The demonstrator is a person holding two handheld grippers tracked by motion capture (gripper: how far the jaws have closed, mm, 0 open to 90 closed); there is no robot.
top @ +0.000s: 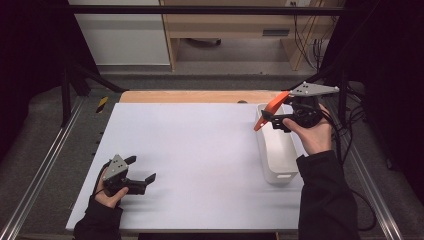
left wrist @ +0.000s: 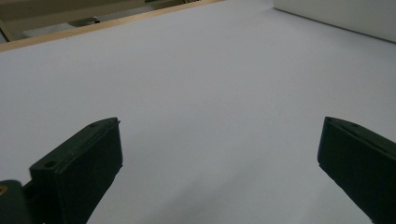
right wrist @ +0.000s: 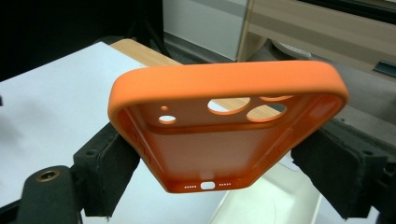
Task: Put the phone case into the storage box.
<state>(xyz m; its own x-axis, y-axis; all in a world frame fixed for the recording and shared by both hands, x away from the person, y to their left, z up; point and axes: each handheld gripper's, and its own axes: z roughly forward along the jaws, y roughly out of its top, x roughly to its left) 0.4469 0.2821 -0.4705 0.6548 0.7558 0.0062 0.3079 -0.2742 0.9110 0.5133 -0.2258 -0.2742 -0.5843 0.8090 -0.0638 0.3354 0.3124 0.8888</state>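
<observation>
An orange phone case (top: 270, 110) hangs tilted in the air above the far end of a white bin (top: 277, 150), with my right gripper (top: 274, 118) shut on it. In the right gripper view the orange phone case (right wrist: 219, 140) faces the camera with its open inside and camera holes, and both black pads (right wrist: 107, 172) press on its long sides. My left gripper (top: 142, 172) rests low over the near left of the white table (top: 200, 160), held by a hand. In the left gripper view my left gripper (left wrist: 219, 163) stands open with bare table between its jaws.
The long white bin stands along the table's right side. A wooden strip (top: 200, 96) borders the table's far edge. Metal rails (top: 40, 170) run along both sides, and cables (top: 350, 145) trail behind the right hand.
</observation>
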